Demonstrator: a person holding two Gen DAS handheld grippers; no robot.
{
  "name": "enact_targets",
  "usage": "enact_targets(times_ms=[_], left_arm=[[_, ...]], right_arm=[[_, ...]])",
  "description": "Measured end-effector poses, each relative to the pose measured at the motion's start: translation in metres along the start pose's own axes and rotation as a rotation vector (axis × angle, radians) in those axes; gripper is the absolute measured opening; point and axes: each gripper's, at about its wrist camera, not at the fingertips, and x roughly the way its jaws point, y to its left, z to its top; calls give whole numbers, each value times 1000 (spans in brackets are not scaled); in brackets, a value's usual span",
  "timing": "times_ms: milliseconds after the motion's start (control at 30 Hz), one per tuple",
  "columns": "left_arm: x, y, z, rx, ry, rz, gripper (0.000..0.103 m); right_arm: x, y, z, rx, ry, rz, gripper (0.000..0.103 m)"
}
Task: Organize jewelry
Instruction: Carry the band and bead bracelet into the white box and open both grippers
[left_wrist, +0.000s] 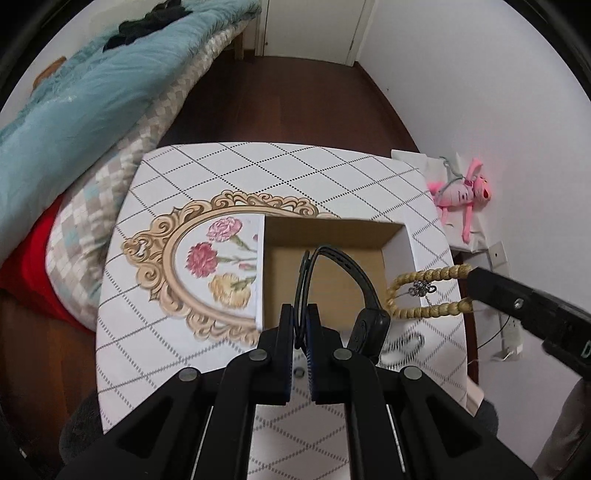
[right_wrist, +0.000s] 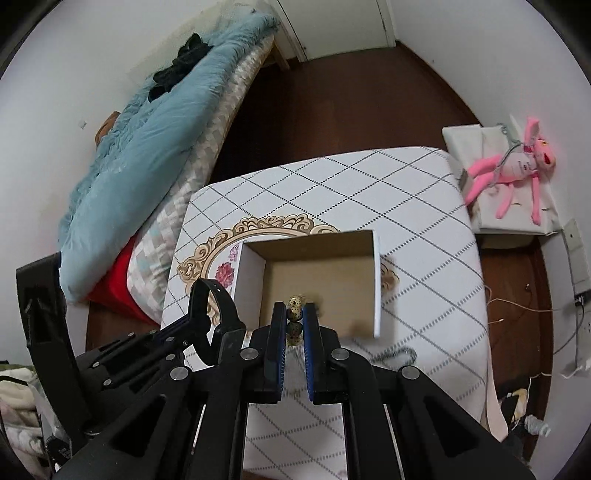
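My left gripper (left_wrist: 300, 314) is shut on the strap of a black wristband watch (left_wrist: 369, 321), which loops up over an open cardboard box (left_wrist: 325, 258) with white outer walls. From the right, my right gripper (left_wrist: 476, 284) holds a tan beaded bracelet (left_wrist: 424, 275) beside the box. In the right wrist view my right gripper (right_wrist: 294, 319) is shut on the speckled beads (right_wrist: 296, 302) above the box (right_wrist: 321, 273). The left gripper (right_wrist: 197, 325) carries the black band (right_wrist: 221, 299) at the box's left. A silver chain (right_wrist: 395, 355) lies on the table in front of the box.
The box stands on a table (right_wrist: 406, 221) covered in white diamond-patterned cloth with a flower print. A bed with a teal blanket (right_wrist: 147, 147) is on the left, with dark wood floor beyond. A pink plush toy (right_wrist: 517, 166) lies on a white box at the right, and cables run below it.
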Motion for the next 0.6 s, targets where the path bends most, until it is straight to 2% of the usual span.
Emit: enact_targets(times_ms=[267, 400, 500, 533, 567, 600], left_arm=[[49, 4, 30, -31, 93, -32, 4], [66, 2, 40, -43, 165, -27, 12], [73, 5, 42, -73, 196, -30, 12], [72, 6, 42, -79, 194, -30, 14], [70, 8, 42, -84, 187, -19, 24], [68, 9, 42, -86, 179, -17, 44]], right_arm=[[59, -18, 34, 57, 94, 2, 9], [86, -23, 46, 55, 162, 24, 9], [105, -28, 51, 45, 214, -26, 11], [107, -30, 52, 38, 220, -50, 17], [106, -31, 51, 37, 216, -58, 24], [104, -33, 51, 40, 206, -66, 43]])
